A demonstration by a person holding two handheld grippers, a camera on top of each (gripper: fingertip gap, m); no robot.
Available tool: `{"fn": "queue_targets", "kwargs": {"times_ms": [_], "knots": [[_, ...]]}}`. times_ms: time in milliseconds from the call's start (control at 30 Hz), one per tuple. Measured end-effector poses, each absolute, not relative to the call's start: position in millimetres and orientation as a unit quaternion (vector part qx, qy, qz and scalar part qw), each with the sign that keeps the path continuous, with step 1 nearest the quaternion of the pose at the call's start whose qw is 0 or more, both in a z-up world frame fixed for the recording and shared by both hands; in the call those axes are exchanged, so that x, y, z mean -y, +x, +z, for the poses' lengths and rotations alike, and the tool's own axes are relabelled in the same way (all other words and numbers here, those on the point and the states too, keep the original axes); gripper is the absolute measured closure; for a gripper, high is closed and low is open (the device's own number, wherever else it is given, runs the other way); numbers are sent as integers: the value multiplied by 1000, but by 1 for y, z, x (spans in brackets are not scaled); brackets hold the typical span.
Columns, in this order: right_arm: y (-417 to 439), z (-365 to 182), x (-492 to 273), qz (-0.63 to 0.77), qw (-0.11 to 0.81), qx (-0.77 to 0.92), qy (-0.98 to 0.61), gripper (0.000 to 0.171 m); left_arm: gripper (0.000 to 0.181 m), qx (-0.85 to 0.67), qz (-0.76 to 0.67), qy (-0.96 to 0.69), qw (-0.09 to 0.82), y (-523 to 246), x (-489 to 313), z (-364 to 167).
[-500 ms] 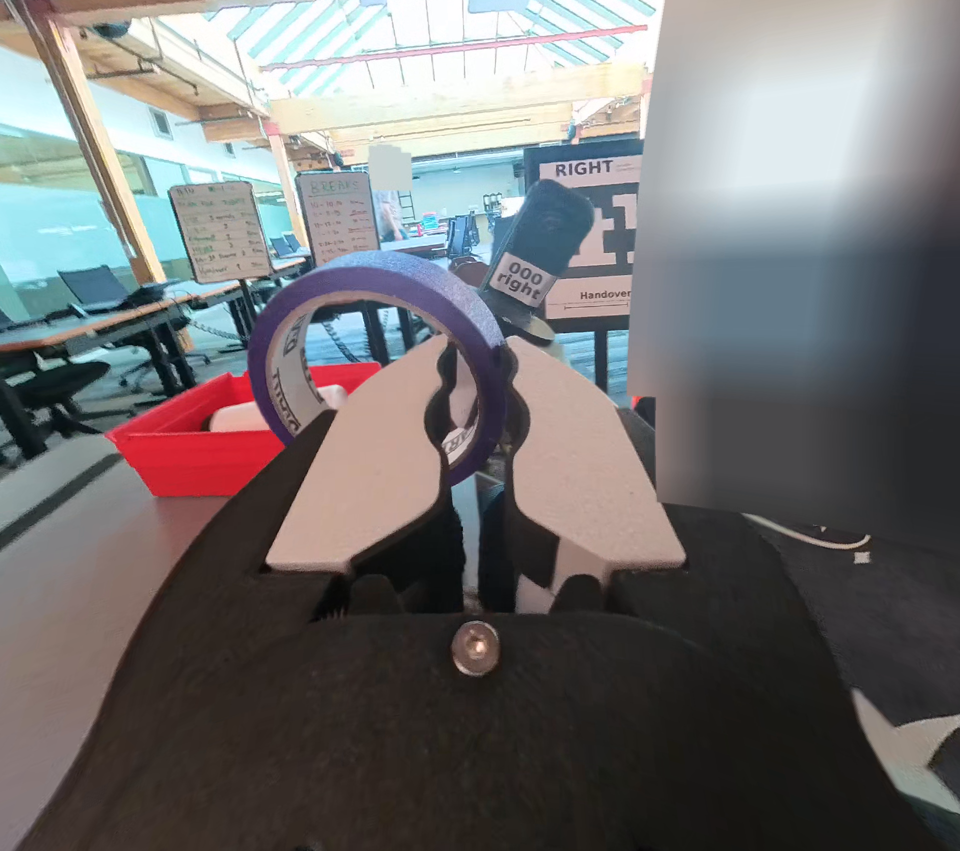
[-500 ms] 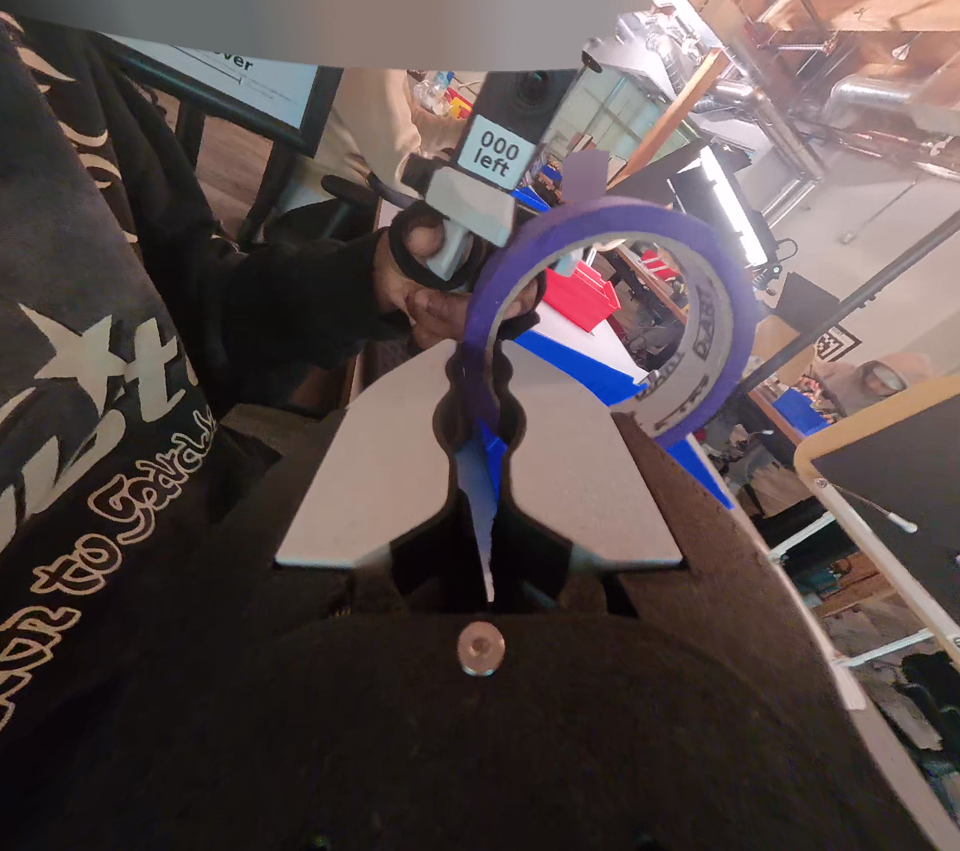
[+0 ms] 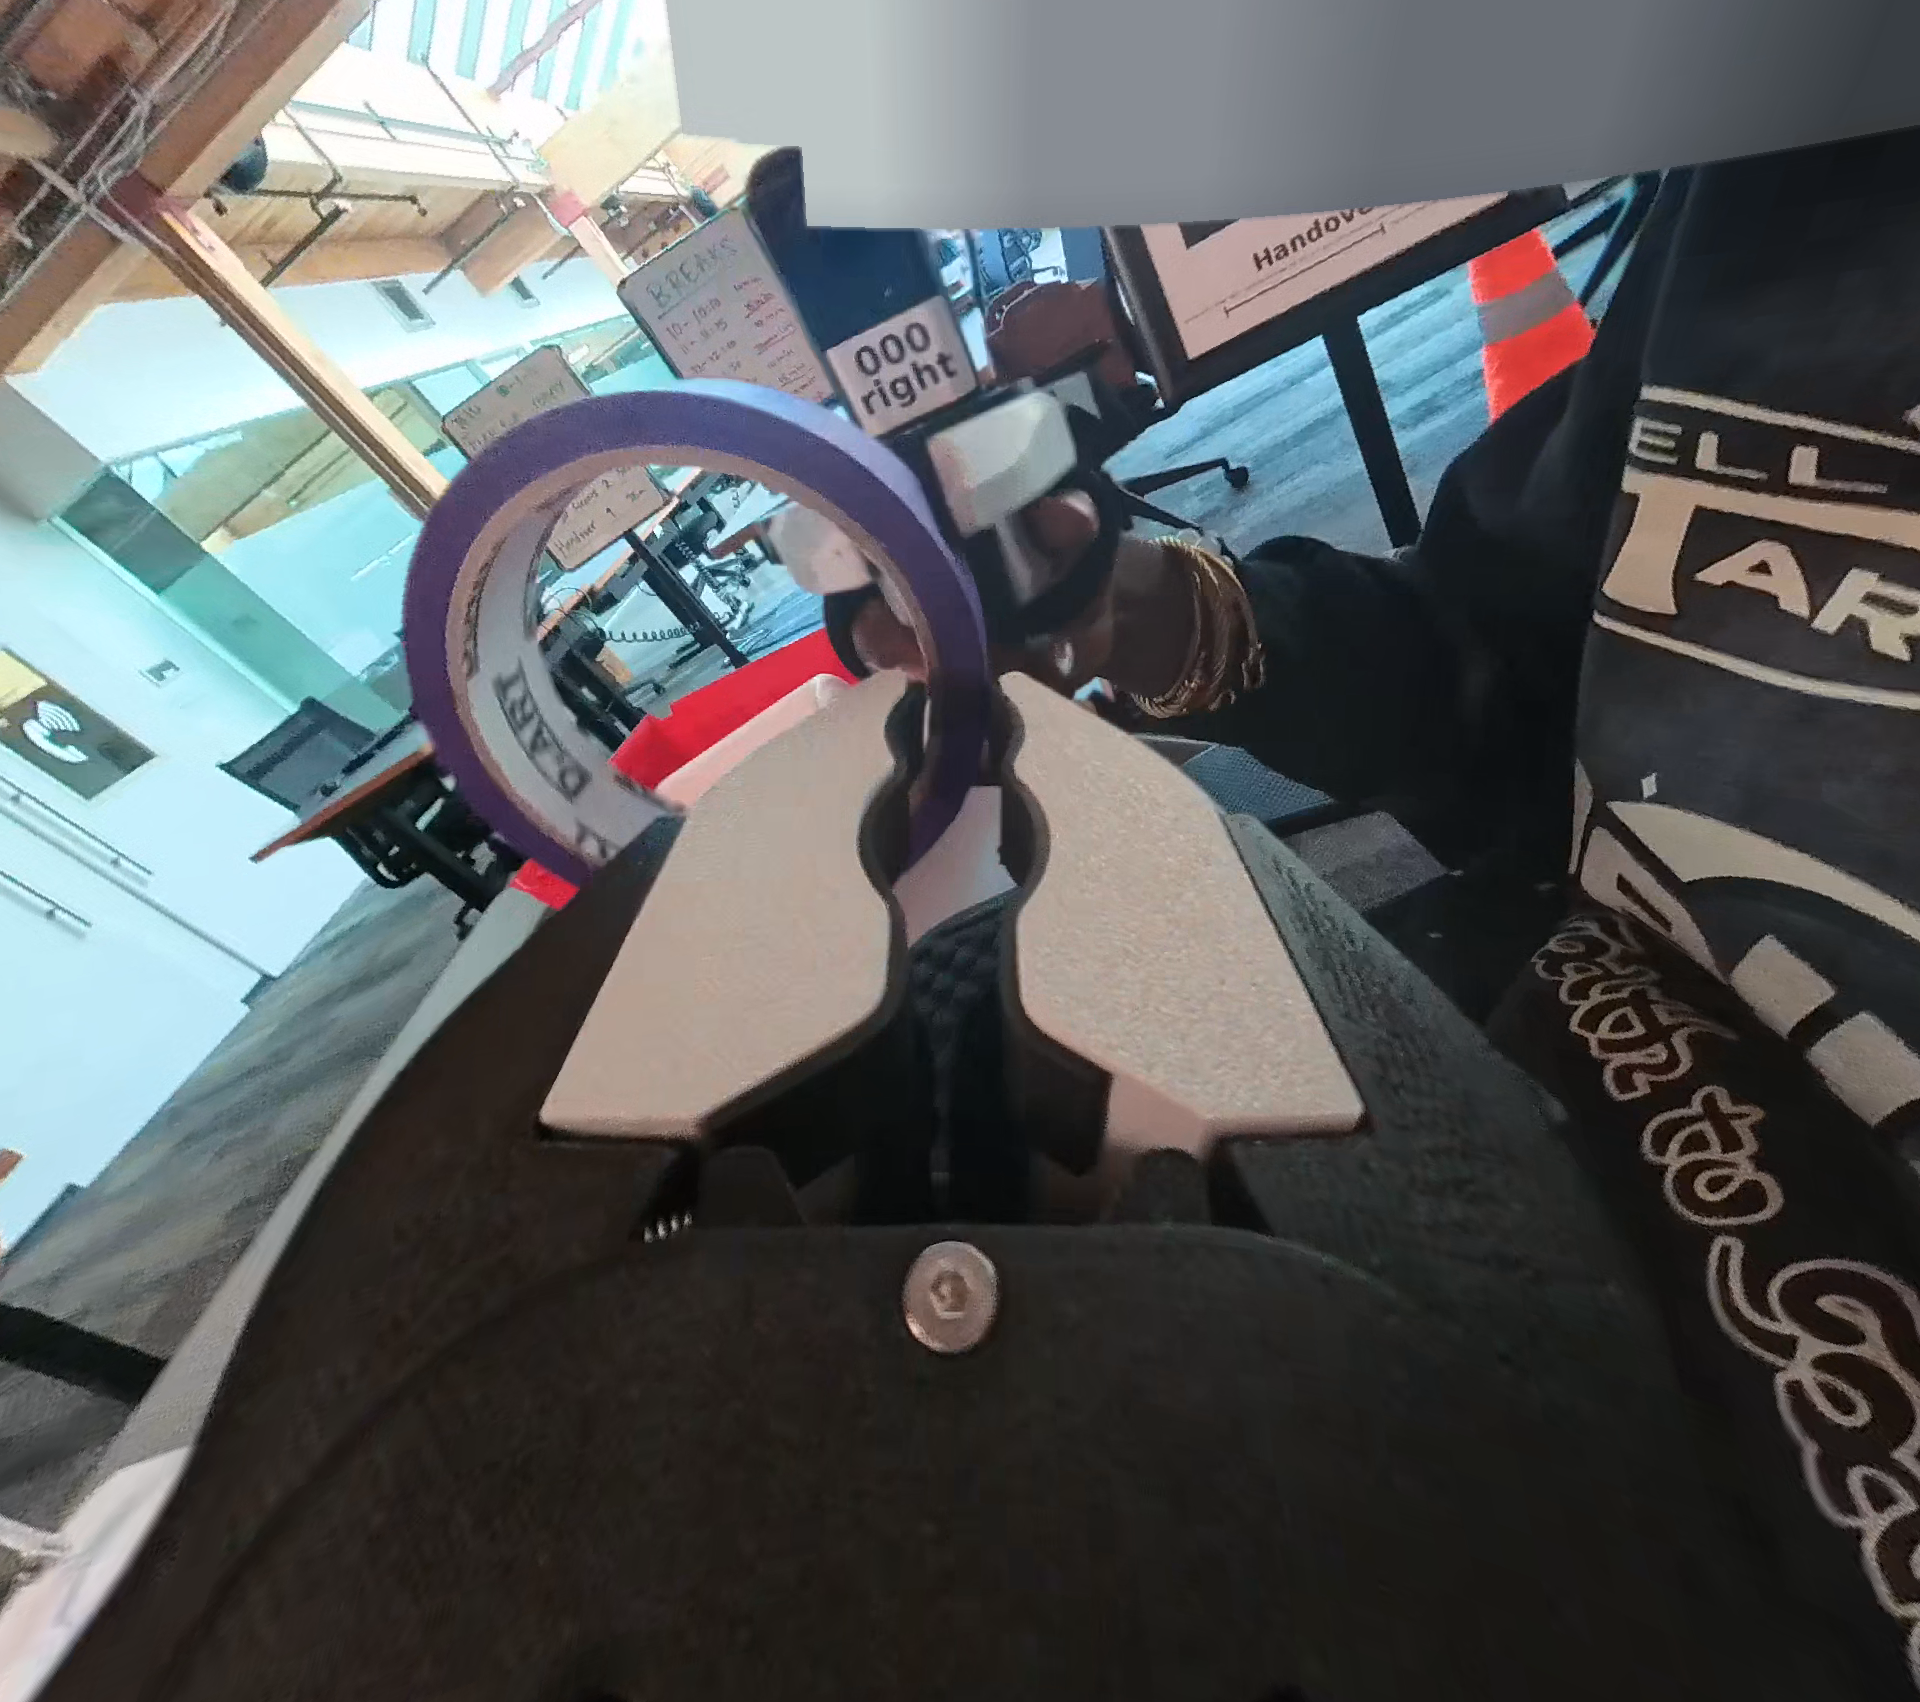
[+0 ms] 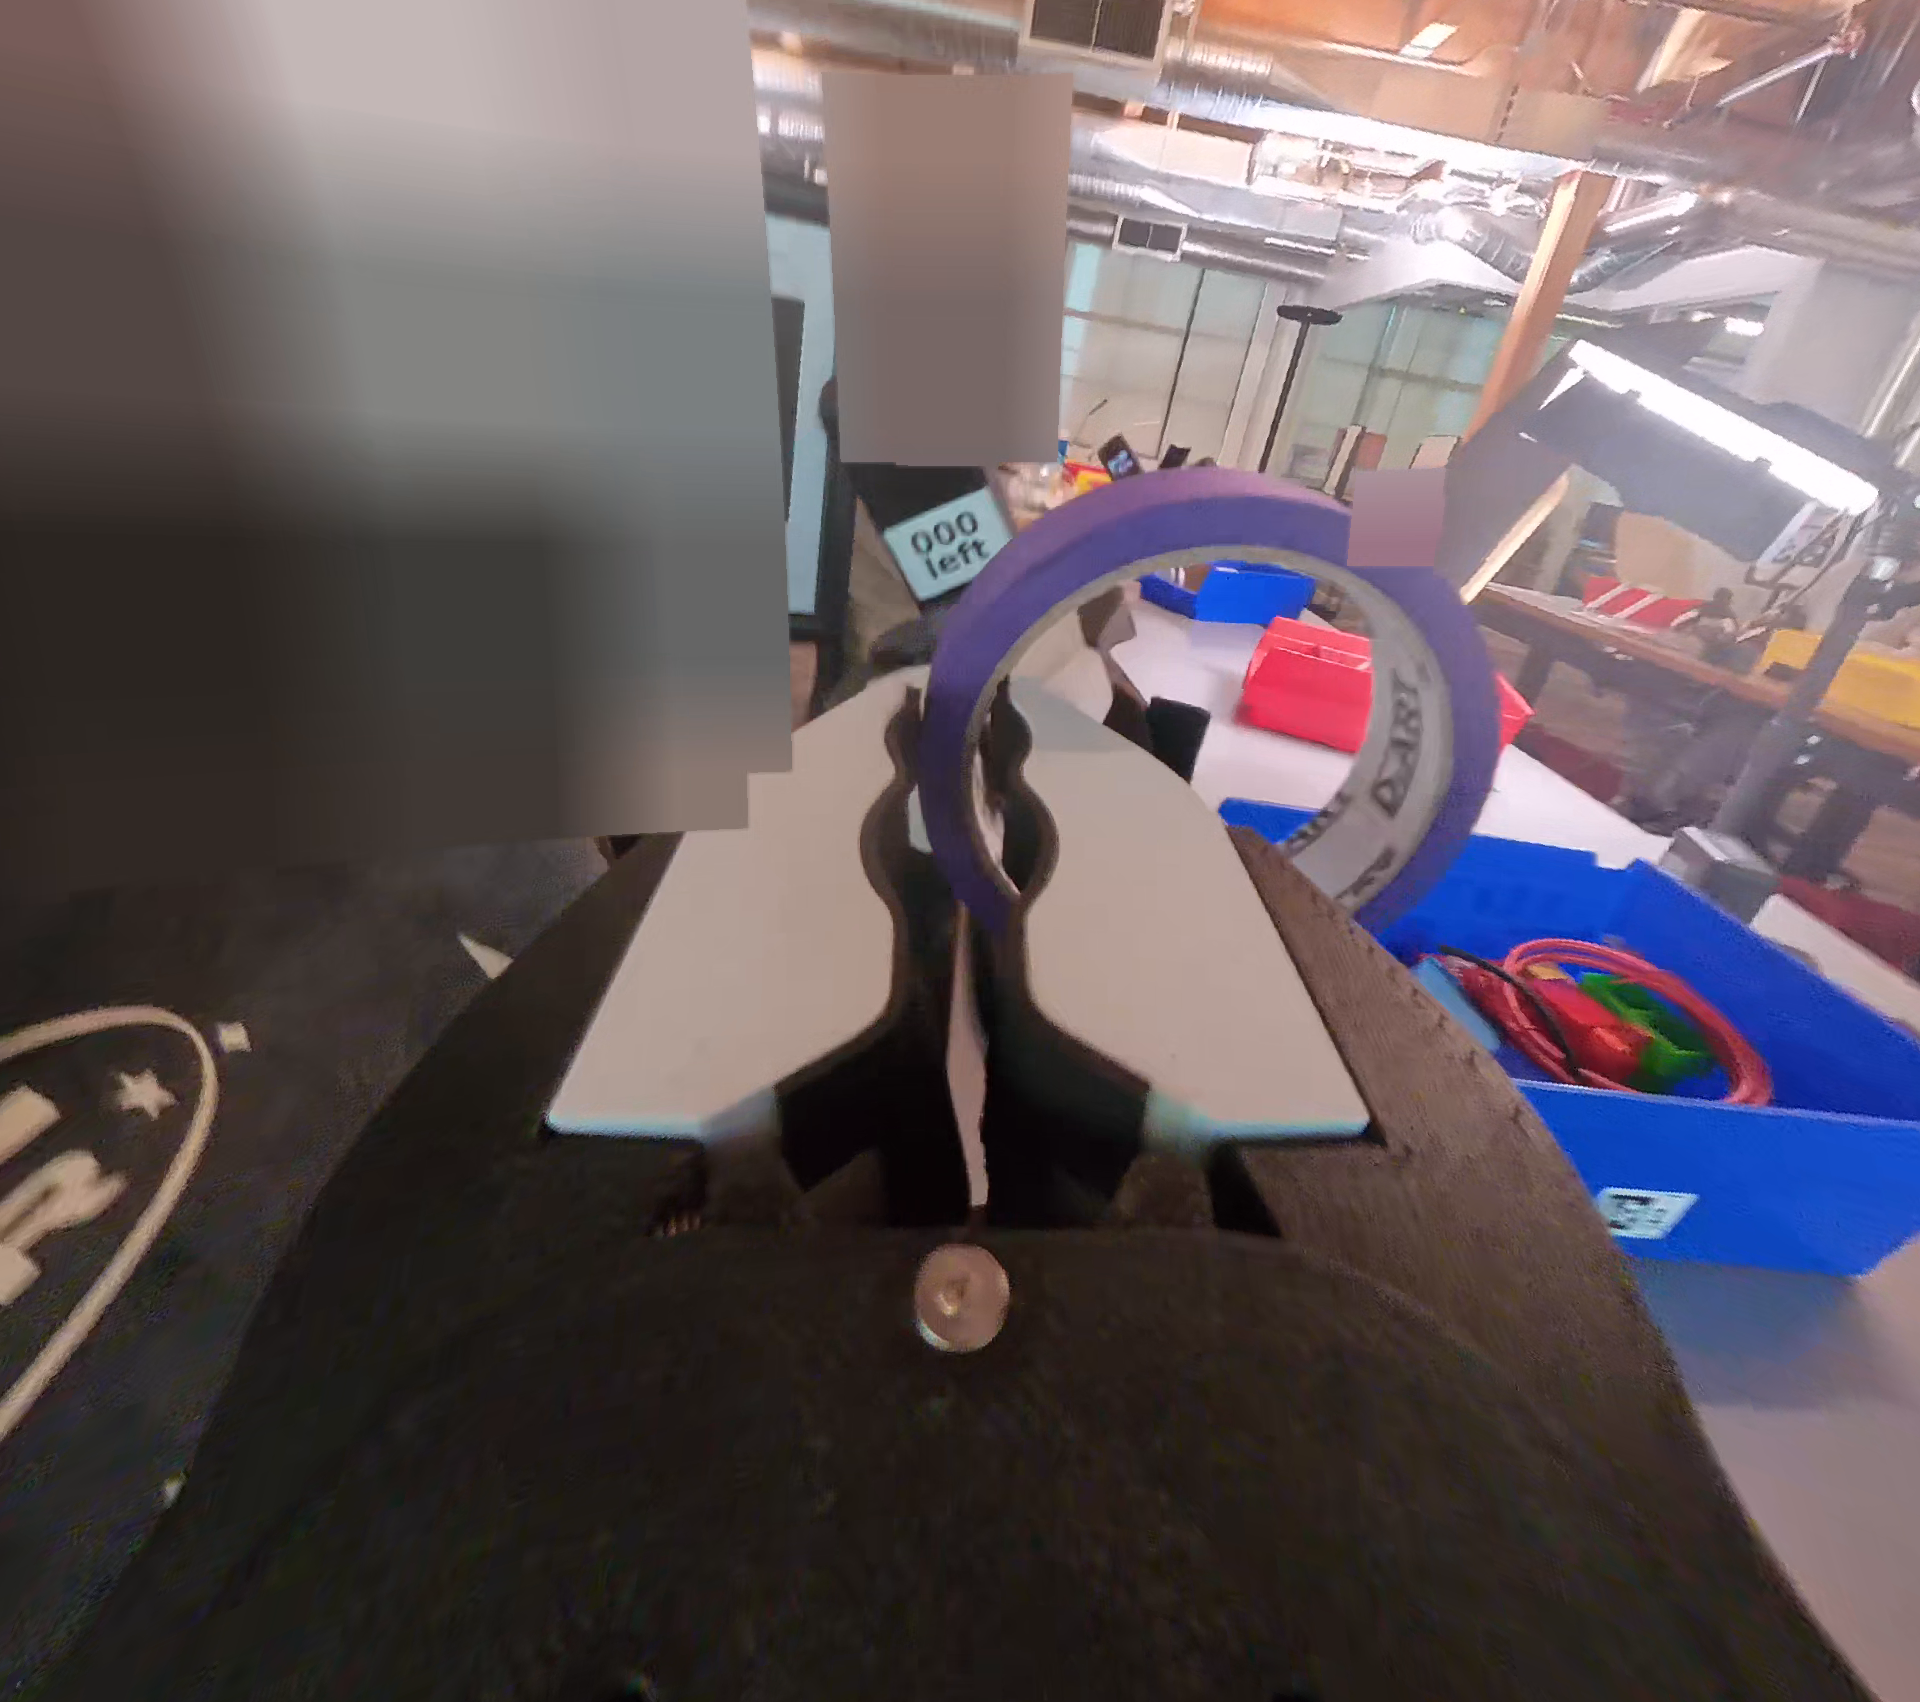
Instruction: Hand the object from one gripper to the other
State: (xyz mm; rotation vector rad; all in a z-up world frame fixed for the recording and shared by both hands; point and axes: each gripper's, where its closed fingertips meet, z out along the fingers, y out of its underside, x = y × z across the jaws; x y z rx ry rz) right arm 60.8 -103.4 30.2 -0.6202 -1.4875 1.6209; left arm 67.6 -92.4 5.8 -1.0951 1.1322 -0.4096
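A purple tape roll [image 3: 675, 416] stands upright in the air between both grippers. My left gripper [image 3: 951, 707] is shut on the roll's near wall. The right gripper shows beyond it, held by a hand: one white finger [image 3: 821, 556] is inside the ring and the other is outside, on the far wall. In the right wrist view the right gripper [image 4: 951, 707] is shut on the left wall of the tape roll [image 4: 1195, 499]. The left gripper shows behind the roll, with one finger [image 4: 1107, 618] seen through the ring.
A blue bin [image 4: 1714, 1164] with red cables sits on a white table [image 4: 1808, 1361] at the right, with a red bin [image 4: 1320, 686] farther back. Another red bin [image 3: 727, 707] lies behind the roll. The person's dark shirt [image 3: 1714, 717] is close by, with an orange cone [image 3: 1527, 312] behind. The tips of both grippers are at nearly the same place.
Both grippers have swung round together with the roll. The left view now tilts up toward the person; the right view has levelled toward the table. Both still grip the roll.
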Motion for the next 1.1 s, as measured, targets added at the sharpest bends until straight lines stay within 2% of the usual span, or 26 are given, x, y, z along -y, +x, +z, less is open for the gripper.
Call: {"fn": "queue_targets", "kwargs": {"times_ms": [33,167,233,300,433,567,667,800,1000,1100], "knots": [[60,26,105,623,429,610,-236,159,165,-493,-198,-489,692,68,93,10],[53,5,106,492,506,679,-200,161,153,-447,-294,-498,683,67,104,25],[49,-3,107,437,532,700,-187,161,153,-425,-324,-508,676,66,105,30],[49,-3,109,420,546,703,-177,160,163,-427,-338,-505,670,67,109,31],[50,2,109,460,523,687,-207,157,168,-459,-311,-480,679,69,113,29],[64,26,113,589,456,628,-227,150,171,-498,-221,-481,687,69,106,17],[66,36,111,639,426,593,-243,153,171,-523,-192,-485,674,73,104,7],[66,35,109,633,435,594,-239,157,171,-521,-187,-495,670,74,101,4],[56,11,107,467,538,675,-191,160,154,-461,-261,-512,676,68,104,20],[52,-1,112,396,557,710,-171,160,155,-449,-285,-510,676,67,107,25]]}}
